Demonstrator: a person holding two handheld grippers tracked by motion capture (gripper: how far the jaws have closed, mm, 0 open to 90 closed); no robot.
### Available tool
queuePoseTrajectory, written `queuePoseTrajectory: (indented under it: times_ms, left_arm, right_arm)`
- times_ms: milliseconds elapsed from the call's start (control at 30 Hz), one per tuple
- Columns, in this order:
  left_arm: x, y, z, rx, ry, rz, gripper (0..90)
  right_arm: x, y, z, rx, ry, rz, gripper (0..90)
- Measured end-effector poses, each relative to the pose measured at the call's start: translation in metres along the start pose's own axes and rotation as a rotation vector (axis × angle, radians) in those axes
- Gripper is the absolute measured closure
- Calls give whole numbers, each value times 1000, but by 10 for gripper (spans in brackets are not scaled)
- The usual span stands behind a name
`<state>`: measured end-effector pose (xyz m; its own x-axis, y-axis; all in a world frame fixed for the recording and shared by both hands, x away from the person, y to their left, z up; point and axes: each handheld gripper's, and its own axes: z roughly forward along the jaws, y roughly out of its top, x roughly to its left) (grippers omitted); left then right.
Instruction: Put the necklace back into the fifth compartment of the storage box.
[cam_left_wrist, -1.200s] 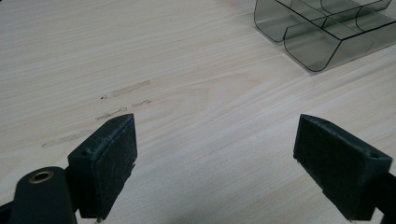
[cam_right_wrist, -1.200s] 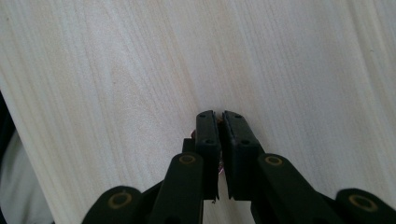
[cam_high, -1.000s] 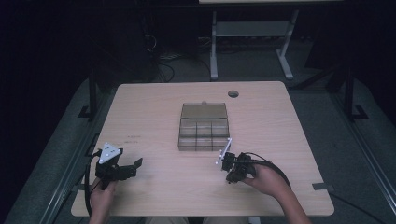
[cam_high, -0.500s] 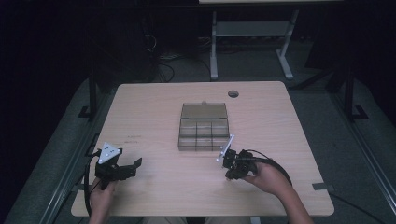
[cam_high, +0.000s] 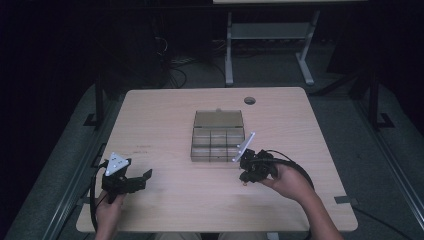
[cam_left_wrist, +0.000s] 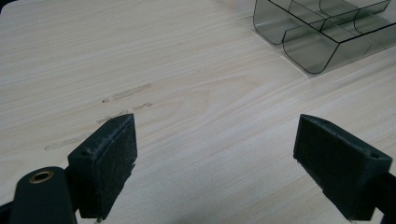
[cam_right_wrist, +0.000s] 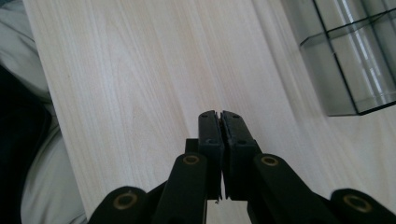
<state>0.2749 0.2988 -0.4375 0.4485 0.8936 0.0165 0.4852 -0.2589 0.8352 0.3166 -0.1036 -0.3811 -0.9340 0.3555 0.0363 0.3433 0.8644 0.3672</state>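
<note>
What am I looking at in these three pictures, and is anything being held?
There is no machine here: a person sits at a pale wooden table and holds a hand tool with two black jaws in each hand. The high view looks down on the whole table from above. The other two pictures come from small cameras riding on the tools, each looking along its own jaws.

The left gripper, seen in the high view near the table's left front, has its jaws wide apart with bare table between them. The right gripper has its jaws pressed together, and nothing can be seen between them.

The one thing on the table is a clear smoky plastic compartment box with its lid open, standing in the middle, close to the right gripper.
</note>
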Motion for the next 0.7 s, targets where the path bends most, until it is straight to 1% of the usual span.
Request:
queuePoseTrajectory:
  times_ms: [100, 233, 367, 500, 600, 700]
  left_arm:
    - [1, 0, -1, 0, 3, 6, 131]
    - [0, 0, 0, -1, 6, 3, 131]
    - [-1, 0, 0, 2, 9, 12, 131]
    - [-1, 1, 1, 6, 8, 21, 131]
    - [0, 1, 2, 7, 9, 14, 131]
    - [0, 1, 2, 12, 8, 22, 131]
  right_arm:
    - [-2, 3, -5, -13, 1, 4, 872]
    - [-7, 6, -12, -31, 8, 9, 872]
    - [-12, 12, -18, -47, 4, 10, 872]
    - [-17, 19, -22, -53, 7, 11, 872]
    - [-22, 24, -24, -50, 7, 10, 872]
    - [-28, 32, -25, -54, 10, 8, 872]
